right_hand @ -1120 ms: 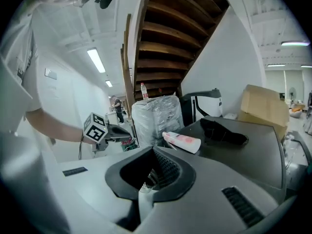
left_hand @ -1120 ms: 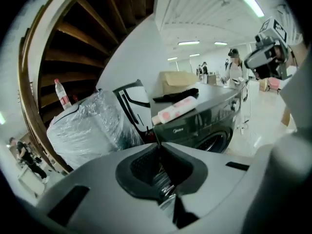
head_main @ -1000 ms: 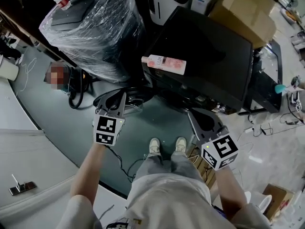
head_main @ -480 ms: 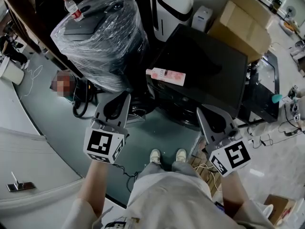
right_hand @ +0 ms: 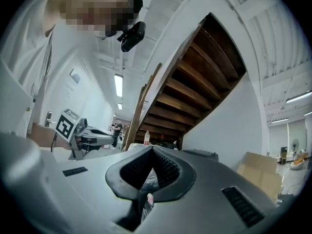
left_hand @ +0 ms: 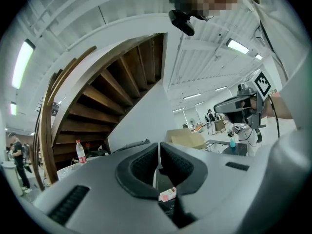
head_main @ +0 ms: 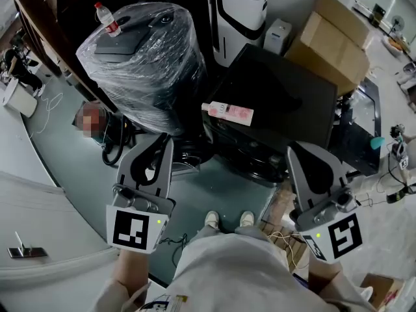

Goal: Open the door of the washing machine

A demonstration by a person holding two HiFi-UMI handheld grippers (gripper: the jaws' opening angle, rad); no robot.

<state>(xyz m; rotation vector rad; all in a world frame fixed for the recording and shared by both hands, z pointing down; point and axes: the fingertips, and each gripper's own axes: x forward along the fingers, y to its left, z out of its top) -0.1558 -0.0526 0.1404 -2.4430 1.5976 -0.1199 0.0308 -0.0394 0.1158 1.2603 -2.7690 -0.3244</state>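
1. Left gripper (head_main: pixel 164 140): jaws closed together, nothing between them.
2. Right gripper (head_main: pixel 296 151): jaws closed, empty.
3. Washing machine (head_main: pixel 286 93): dark cabinet ahead of both grippers, nearer the right one. The door face is in shadow and cannot be made out.
4. Pink packet (head_main: pixel 229 112): on the machine's top, ahead between the grippers.
5. Plastic-wrapped bundle (head_main: pixel 146 64): ahead of the left gripper, with a water bottle (head_main: pixel 106 18) at its far edge.

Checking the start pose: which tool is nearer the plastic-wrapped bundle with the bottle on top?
Left. In the head view, the left tool sits just below the plastic-wrapped bundle. The right tool is well off to its lower right, clearly farther away.
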